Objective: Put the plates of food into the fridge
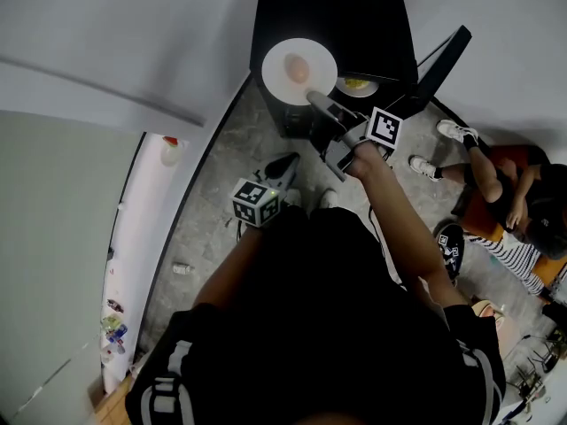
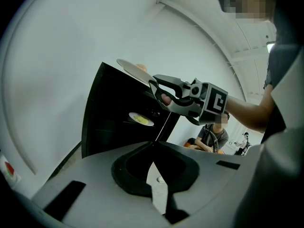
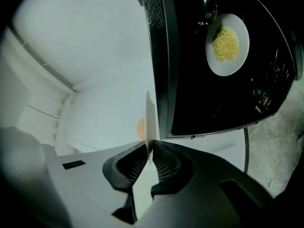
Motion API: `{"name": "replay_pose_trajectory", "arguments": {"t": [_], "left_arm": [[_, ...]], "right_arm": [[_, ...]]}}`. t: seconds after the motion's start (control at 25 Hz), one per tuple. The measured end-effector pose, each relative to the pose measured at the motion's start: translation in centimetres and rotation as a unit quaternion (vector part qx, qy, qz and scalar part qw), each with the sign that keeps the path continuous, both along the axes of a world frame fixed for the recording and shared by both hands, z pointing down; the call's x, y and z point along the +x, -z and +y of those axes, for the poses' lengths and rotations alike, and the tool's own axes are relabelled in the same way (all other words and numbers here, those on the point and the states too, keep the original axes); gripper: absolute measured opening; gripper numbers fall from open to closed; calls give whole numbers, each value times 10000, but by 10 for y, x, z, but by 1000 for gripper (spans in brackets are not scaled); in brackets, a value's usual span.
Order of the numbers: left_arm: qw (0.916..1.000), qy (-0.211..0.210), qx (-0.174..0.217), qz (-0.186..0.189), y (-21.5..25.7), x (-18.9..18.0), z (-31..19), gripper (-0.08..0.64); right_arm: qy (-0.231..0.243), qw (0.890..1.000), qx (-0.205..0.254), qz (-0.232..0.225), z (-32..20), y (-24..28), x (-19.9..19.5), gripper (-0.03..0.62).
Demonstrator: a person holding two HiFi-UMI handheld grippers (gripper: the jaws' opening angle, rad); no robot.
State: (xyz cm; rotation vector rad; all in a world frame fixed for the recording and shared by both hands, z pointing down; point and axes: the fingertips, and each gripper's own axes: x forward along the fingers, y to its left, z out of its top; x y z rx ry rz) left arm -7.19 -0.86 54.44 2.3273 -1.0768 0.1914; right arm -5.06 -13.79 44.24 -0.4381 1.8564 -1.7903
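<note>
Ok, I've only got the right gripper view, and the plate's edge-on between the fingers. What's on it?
Observer: The head view shows the white plate carrying one round orange piece of food.
Operator: And the left gripper?
Observer: The left gripper is nearer the wearer, its fingers together, holding nothing.
Operator: Anyone close by?
Observer: Yes, a seated person is to the right of the black cabinet.
</note>
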Motion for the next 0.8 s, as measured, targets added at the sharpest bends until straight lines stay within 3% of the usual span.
{"name": "replay_pose_trajectory", "arguments": {"t": [0.8], "left_arm": [[9998, 90, -153, 53, -12, -7, -16, 21]], "right_arm": [[324, 9995, 65, 27, 27, -19, 8, 49]]}}
